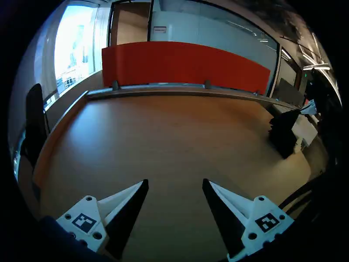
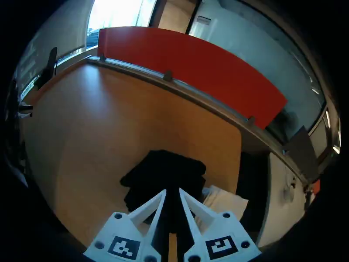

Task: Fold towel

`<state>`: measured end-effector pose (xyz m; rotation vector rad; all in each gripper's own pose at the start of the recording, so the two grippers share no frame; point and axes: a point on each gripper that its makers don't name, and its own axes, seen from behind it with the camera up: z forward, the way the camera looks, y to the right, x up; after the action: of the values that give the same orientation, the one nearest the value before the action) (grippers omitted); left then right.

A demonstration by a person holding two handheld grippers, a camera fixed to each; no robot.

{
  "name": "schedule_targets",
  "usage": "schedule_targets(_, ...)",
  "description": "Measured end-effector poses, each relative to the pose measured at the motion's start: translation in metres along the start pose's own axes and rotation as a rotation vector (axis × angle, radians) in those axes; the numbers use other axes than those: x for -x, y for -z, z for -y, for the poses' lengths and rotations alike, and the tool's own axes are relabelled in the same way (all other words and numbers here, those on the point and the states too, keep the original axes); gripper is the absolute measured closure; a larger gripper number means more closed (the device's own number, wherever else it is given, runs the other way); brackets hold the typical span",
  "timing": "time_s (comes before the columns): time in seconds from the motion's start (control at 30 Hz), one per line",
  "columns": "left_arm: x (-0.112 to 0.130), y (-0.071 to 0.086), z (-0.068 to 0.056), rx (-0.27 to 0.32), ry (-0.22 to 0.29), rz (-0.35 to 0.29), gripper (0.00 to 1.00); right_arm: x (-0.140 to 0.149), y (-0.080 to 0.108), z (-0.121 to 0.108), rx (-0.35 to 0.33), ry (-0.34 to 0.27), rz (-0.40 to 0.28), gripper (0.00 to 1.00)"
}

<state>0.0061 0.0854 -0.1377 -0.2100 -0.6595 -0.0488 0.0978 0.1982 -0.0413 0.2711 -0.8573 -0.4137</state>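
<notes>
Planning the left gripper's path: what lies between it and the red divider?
Bare table runs from the left gripper to the divider, as the left gripper view shows.

The left gripper view looks from low over the near side of the wooden table [image 1: 165, 131], along the left gripper [image 1: 174, 181], straight across the top to the far edge, where a red panel [image 1: 183, 63] stands above a rail [image 1: 174, 90]. The right gripper view tilts down more steeply along the right gripper [image 2: 172, 190], close above a dark towel [image 2: 161, 174] near the table's right edge, so the panel runs slantwise. Both views share the tabletop, far edge, panel and a window [image 1: 76, 48] at the left.
</notes>
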Motion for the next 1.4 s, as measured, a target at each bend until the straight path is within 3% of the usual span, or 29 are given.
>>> schedule_targets(0.6,0.003,0.004,0.006,-0.018,-0.015,0.011,0.08,0.098,-0.019,-0.020,0.052,-0.103,0.166,0.95)
schedule_targets(0.97,0.004,0.003,0.007,-0.033,-0.021,0.025,0.08,0.133,-0.036,-0.015,0.046,-0.170,0.228,0.95)
schedule_targets(1.4,0.005,0.001,0.007,-0.039,-0.027,0.035,0.08,0.148,-0.049,-0.012,0.046,-0.202,0.261,0.95)
